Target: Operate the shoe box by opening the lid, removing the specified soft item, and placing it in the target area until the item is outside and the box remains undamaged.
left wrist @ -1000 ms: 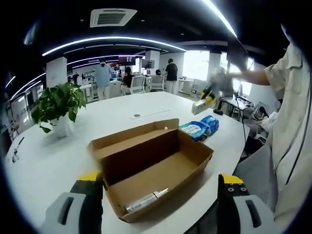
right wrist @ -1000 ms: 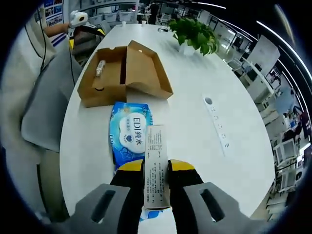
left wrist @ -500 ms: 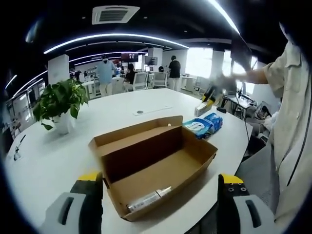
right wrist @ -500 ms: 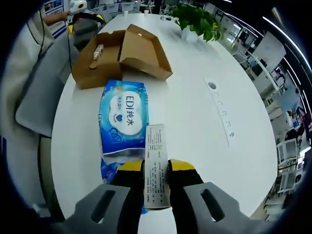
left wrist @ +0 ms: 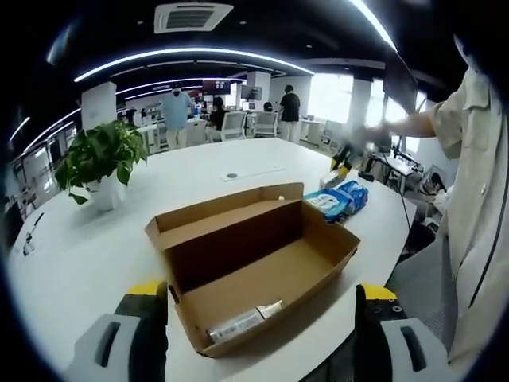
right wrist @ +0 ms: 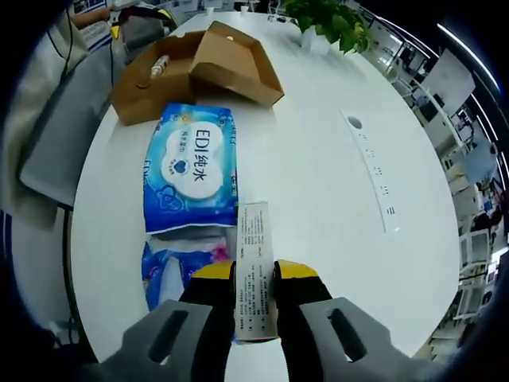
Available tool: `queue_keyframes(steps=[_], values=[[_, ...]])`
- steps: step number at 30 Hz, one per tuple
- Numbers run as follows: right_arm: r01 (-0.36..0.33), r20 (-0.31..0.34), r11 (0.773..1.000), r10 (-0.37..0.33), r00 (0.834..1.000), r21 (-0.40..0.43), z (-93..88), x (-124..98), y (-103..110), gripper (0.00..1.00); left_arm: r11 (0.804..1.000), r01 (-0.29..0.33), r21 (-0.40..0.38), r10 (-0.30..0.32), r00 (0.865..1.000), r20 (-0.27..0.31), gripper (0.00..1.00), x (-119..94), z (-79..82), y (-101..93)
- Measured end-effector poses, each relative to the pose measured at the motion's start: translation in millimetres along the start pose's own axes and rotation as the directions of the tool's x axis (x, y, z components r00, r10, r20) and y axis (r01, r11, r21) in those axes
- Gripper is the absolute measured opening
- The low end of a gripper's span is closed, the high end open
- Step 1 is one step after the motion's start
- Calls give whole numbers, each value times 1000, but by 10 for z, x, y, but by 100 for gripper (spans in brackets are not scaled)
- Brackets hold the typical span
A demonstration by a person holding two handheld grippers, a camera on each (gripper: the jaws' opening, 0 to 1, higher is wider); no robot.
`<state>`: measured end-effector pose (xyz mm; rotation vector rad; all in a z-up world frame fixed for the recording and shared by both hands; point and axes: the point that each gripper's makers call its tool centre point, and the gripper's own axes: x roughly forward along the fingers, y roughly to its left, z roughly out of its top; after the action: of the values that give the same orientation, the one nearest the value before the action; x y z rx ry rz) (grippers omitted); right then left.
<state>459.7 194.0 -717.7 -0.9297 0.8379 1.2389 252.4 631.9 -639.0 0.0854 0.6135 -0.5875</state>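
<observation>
- The shoe box (left wrist: 254,274) lies open on the white surface (left wrist: 87,255), lid folded back; inside it, near the front wall, lies a small tube-like item (left wrist: 238,320).
- The right tongs (right wrist: 254,274) are pressed together on a slim printed carton (right wrist: 254,278), held above the surface beside a blue wipes pack (right wrist: 191,175); a second, smaller blue packet (right wrist: 171,270) lies just under that pack's near end.
- The wipes pack looks soft and pliable with a slick film wrapper; I judge it light, best pinched at a sealed end or across its narrow width. The carton looks stiff but light and crushable, so a gentle squeeze suits it.
- The left tongs (left wrist: 258,318) are spread wide and carry nothing, hovering before the box's near end.
- The cardboard box is thin-walled; its flaps would tear if pulled sideways.
- Around: a potted plant (left wrist: 99,163) stands well apart, and a socket strip (right wrist: 370,171) is set in the surface. The person's sleeve and torso (left wrist: 477,207) crowd the box's side.
</observation>
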Motion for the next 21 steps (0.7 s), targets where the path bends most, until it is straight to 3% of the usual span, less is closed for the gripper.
queue_keyframes(steps=[21], values=[[-32, -95, 997, 24, 995, -73, -357, 126, -24, 16, 1000, 12, 4, -12, 999, -36, 100, 78, -32, -18]])
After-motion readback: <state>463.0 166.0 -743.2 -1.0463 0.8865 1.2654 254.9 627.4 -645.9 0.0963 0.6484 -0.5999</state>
